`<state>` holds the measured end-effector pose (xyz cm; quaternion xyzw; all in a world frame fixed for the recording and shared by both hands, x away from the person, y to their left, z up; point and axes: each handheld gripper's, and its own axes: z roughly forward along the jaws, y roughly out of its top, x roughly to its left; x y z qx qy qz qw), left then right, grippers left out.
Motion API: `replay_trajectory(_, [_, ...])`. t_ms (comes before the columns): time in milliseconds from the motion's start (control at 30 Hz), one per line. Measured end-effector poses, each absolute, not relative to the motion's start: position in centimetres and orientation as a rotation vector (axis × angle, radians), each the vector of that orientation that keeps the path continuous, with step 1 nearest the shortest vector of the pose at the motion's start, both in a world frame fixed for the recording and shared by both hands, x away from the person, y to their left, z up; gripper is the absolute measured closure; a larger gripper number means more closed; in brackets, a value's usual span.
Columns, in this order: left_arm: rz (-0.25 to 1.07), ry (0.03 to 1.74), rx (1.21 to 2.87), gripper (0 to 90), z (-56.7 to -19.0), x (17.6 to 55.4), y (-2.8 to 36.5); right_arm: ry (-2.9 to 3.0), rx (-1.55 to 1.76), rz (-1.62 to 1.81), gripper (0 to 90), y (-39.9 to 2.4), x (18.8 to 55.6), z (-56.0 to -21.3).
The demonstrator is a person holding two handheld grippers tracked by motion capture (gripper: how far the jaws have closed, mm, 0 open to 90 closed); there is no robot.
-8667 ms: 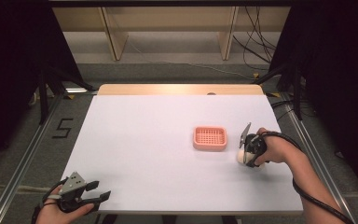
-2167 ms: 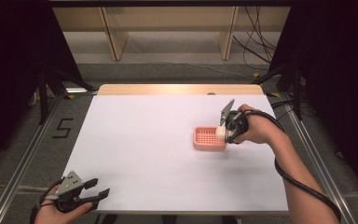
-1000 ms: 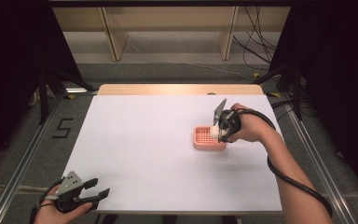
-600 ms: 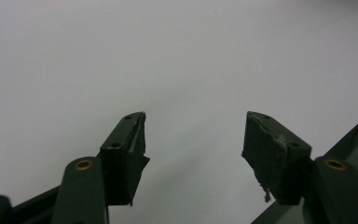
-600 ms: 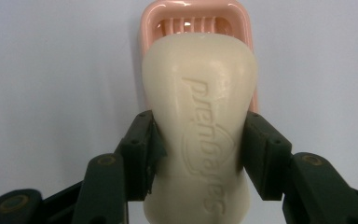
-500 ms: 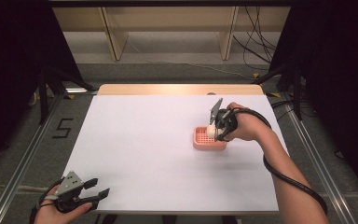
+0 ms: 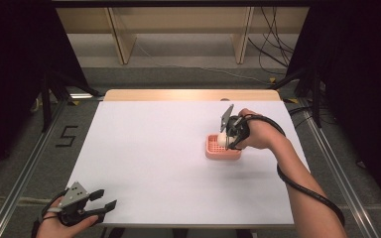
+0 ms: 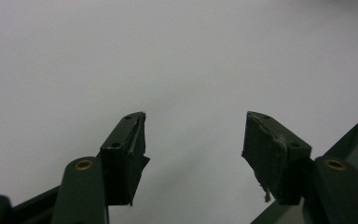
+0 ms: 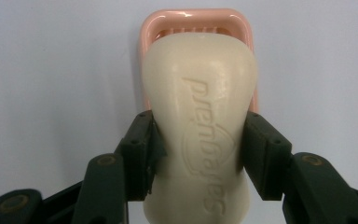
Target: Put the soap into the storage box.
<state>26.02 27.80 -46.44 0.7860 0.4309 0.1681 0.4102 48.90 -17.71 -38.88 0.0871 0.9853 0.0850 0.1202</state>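
A cream bar of soap (image 9: 199, 121) with embossed lettering is clamped between the jaws of my right gripper (image 9: 200, 140), which is shut on it. Directly below the bar sits a pink slatted soap dish (image 9: 148, 28) on the white table. From above, the right gripper (image 7: 228, 136) holds the soap (image 7: 222, 140) over the right half of the dish (image 7: 217, 152); whether the bar touches it I cannot tell. My left gripper (image 7: 101, 208) rests at the table's front left corner, open with nothing between its jaws, as seen in the left gripper view (image 8: 193, 140).
The white tabletop (image 7: 154, 148) has a wooden strip (image 7: 188, 95) along its far edge. Metal rails (image 7: 25, 163) run along both sides on the floor. A black cable (image 7: 302, 186) trails from the right gripper along the forearm.
The right gripper has carried the soap from the table right of the dish leftward to over the dish, creeping a little further left in the last second. The left gripper has stayed put.
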Motion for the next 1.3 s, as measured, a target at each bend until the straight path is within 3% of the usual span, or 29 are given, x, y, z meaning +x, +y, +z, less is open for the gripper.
replay_trajectory(1300, [0.418, 1.097, 1.987, 38.6, -46.4, 25.9, 27.7, 2.899, 0.231, 0.265, 50.6, -16.1, 50.3, -40.1])
